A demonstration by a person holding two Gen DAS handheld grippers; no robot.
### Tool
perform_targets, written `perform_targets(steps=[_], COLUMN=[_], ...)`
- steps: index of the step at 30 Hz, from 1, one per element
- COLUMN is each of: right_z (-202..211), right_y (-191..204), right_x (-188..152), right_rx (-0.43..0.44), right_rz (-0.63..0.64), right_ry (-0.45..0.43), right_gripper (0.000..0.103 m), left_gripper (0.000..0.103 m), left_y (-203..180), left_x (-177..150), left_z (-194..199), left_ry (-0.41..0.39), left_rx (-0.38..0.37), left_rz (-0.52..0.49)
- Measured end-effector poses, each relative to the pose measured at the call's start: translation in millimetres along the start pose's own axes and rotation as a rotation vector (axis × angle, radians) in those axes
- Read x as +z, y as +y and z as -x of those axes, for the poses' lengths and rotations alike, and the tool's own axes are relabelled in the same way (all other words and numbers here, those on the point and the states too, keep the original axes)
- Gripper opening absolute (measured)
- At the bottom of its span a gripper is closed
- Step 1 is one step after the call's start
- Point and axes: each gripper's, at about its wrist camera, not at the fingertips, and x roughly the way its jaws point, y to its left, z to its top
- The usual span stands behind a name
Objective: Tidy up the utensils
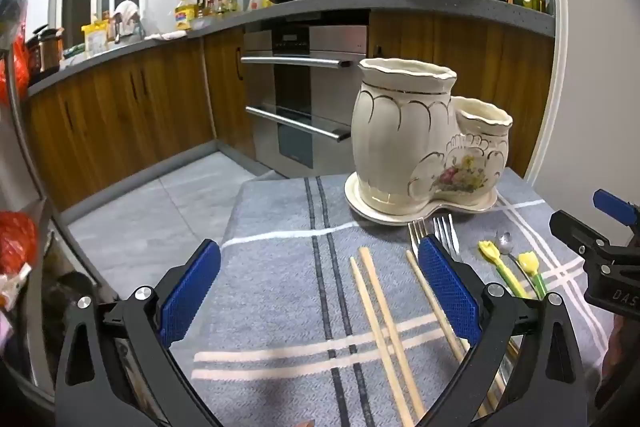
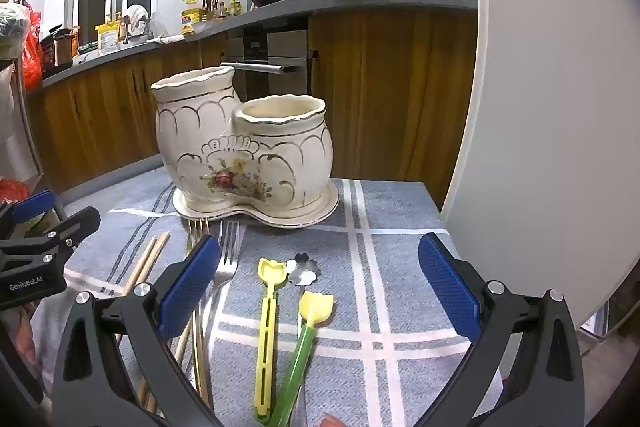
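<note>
While both tools are hovering above the desk point(image 2: 400, 203), the left hand-held gripper point(image 1: 320, 291) is standing wide apart and gripping nothing, its blue pads point(image 1: 188, 291) framing a pair of wooden chopsticks point(image 1: 380, 319) lying on the grey checked cloth point(image 1: 280, 267). A third chopstick point(image 1: 430, 303) is lying just beside them, partly hidden behind the right pad.

The right hand-held gripper point(image 2: 320, 291) is likewise spread fully and carrying nothing. Between its pads, a yellow tulip-headed utensil point(image 2: 269, 311) and a green-handled one with a yellow tulip head point(image 2: 308, 331) are lying side by side on the cloth, with a small metal flower-shaped spoon bowl point(image 2: 302, 269) sitting just beyond their heads. Two metal forks point(image 2: 226, 259) are lying to the left of these, tines pointing toward the holder, one partly covered by the left pad of this gripper.

The cream ceramic utensil holder point(image 2: 240, 147) is standing upright on its matching saucer point(image 2: 320, 207) at the far edge of the desk, its taller and shorter pots joined; the visible part of the shorter pot's interior is showing no utensils. All utensils are resting on the cloth, near the holder but apart from it.
</note>
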Motion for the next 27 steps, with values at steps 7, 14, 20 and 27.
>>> perform_targets(steps=[7, 14, 20, 27], right_z=[0.9, 1.4, 1.6, 0.4], right_y=[-1.6, -1.0, -1.8, -0.5], right_x=[-0.4, 0.5, 0.9, 0.0], right_rx=[-0.025, -0.038, -0.042, -0.045], right_rz=[0.001, 0.004, 0.006, 0.01], right_ry=[-0.021, -0.019, -0.015, -0.011], right_gripper=[0.098, 0.098, 0.098, 0.098], left_gripper=[0.098, 0.098, 0.098, 0.098], left_y=[2.0, -3.7, -4.8, -5.0], left_x=[0.3, -0.2, -1.6, -3.3], left_z=[-1.1, -4.0, -3.5, -4.3], left_ry=[0.007, 0.012, 0.015, 0.017], left_rx=[0.0, 0.0, 0.0, 0.0], left_rz=[0.001, -0.005, -0.011, -0.014])
